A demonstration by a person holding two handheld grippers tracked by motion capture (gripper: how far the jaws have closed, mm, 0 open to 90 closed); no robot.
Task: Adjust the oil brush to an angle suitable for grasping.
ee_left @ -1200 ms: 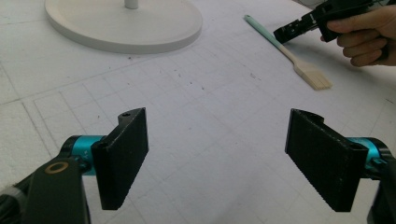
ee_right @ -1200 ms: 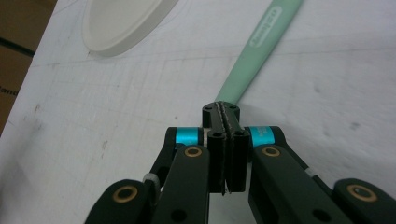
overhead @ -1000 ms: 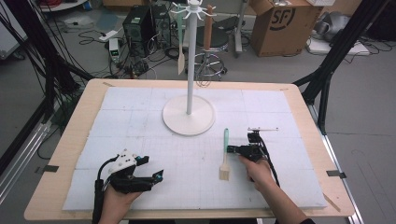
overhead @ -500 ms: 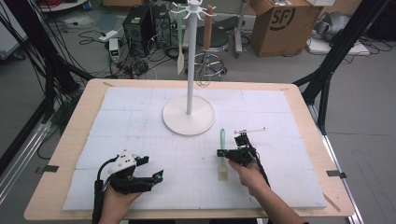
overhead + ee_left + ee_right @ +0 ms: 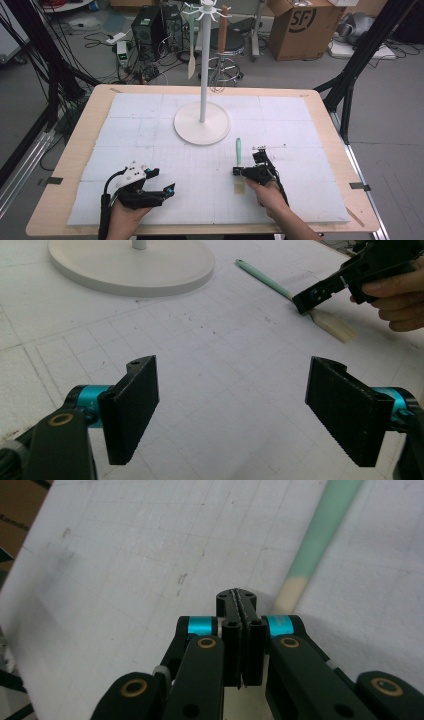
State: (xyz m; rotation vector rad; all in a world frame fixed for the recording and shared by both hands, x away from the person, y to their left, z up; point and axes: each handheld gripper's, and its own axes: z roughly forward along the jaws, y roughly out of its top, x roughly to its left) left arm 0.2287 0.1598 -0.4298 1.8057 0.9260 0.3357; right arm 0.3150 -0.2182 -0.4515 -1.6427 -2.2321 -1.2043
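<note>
Your left tool [image 5: 167, 190] sits in the lower left of the high view, held low over the white foam mat [image 5: 150, 150] that covers the counter [image 5: 85, 125]. Its two black jaws are spread wide apart with nothing between them; in the left gripper view only bare gridded mat shows in the gap.

Your right tool [image 5: 235, 172] is in the lower middle-right of the high view, gripped in your right hand [image 5: 267, 192]. Its jaws are pressed together, pad against pad, and pinch nothing, as the right gripper view shows plainly. The tip of this tool is just beside the spatula [image 5: 238, 167], close to where the mint-green handle meets the pale wooden blade; you cannot tell from these frames whether it touches it.

The spatula lies flat on the mat, handle pointing toward the top of the frame and blade toward the bottom, just below and right of the white round base of the utensil stand [image 5: 202, 122]. The stand's pole rises at the centre of the frame, and from its top arms hang a second spatula [image 5: 191, 60] and a brown-handled utensil [image 5: 223, 30].

On the floor behind the counter are a cardboard box [image 5: 295, 25], a stool [image 5: 227, 50] and tangled cables [image 5: 145, 70].
</note>
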